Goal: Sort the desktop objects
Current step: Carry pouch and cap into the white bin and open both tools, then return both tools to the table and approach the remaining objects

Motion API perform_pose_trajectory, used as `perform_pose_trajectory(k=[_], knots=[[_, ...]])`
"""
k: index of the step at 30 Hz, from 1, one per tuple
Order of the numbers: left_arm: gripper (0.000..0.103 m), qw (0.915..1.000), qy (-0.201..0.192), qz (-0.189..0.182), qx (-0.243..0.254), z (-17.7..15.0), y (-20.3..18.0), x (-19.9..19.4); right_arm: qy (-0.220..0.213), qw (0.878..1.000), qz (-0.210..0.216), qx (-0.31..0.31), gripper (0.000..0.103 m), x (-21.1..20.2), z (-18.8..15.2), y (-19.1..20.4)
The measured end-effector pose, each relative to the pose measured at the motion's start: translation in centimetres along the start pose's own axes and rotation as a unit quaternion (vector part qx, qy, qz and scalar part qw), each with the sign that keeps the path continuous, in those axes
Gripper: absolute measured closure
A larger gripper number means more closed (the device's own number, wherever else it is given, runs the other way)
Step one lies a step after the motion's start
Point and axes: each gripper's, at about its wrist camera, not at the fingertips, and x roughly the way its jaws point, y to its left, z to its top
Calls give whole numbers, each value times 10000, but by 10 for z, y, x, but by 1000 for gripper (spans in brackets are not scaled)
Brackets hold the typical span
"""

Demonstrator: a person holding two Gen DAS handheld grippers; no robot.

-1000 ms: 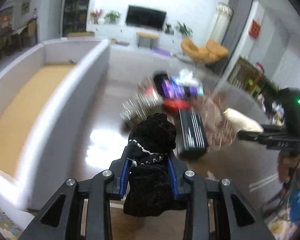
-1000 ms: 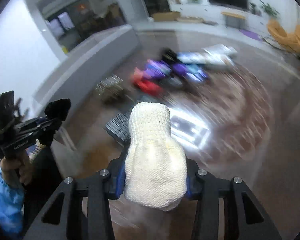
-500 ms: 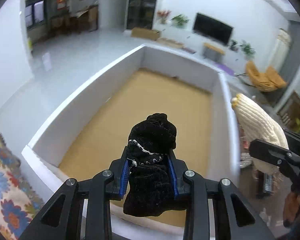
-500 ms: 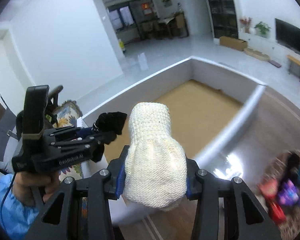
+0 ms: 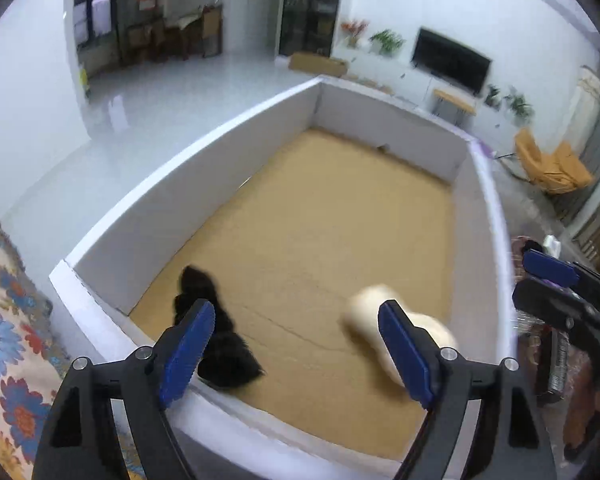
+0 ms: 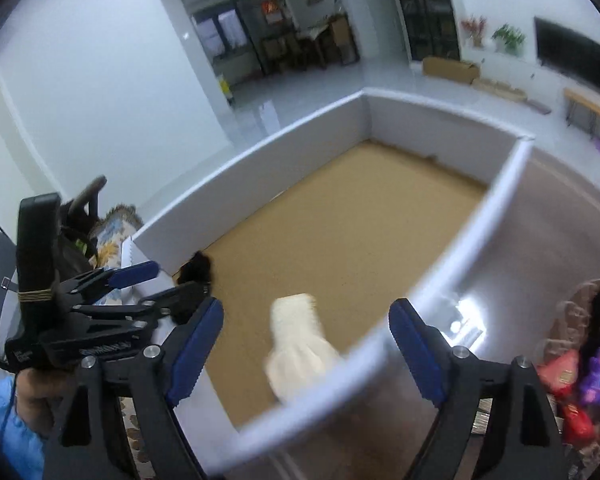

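A large white-walled box [image 5: 204,168] with a tan floor fills both views. A black knitted item [image 5: 220,344] is in the box near its near-left corner, blurred. A cream knitted item [image 5: 396,328] is in the box to its right, also blurred; in the right wrist view the cream item [image 6: 296,344] shows just behind the near wall. My left gripper [image 5: 296,356] hovers over the box's near wall, its jaws opening with nothing between the pads. My right gripper [image 6: 306,352] is likewise opening and holds nothing. The left gripper [image 6: 140,280] also shows at the left of the right wrist view.
A floral cloth [image 5: 8,340] lies left of the box. A pile of red and purple items [image 6: 580,380] sits on the brown table [image 6: 560,216] to the right. The box's walls [image 6: 460,248] stand well above its floor.
Both grippers swung from the table's pile to above the box. Then both opened: the black item and the cream item left the pads and dropped into the box.
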Motion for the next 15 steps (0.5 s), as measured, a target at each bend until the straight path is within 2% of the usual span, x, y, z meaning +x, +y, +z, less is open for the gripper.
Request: perform_pose_trajectory(k=[2,5,8,10,12,15], knots=[[19,9994,-124,-245,197,-3,-19,-13,-248,9996,-155,46,9,-29,-13,-18],[19,9940,-168,-886,625,-23,-67,-40,-523,9967,-562,273,8,-74,-47,-60],[16,9820,-91,-1454,1202,-48,-125,-54,-639,9883,-1176,731,8,-119,-95,-117],[13,9727,99,-1723,1554,-71,-163,-48,-619,9790,-1563,1157,8,-145,-137,-154],[13,9675,331,-1737,1808,-89,-191,-30,-419,9681,-1961,1505,8,-164,-176,-183],[13,9652,680,-1460,2061,-113,-221,7,4,9574,-2286,1764,8,-180,-228,-209]])
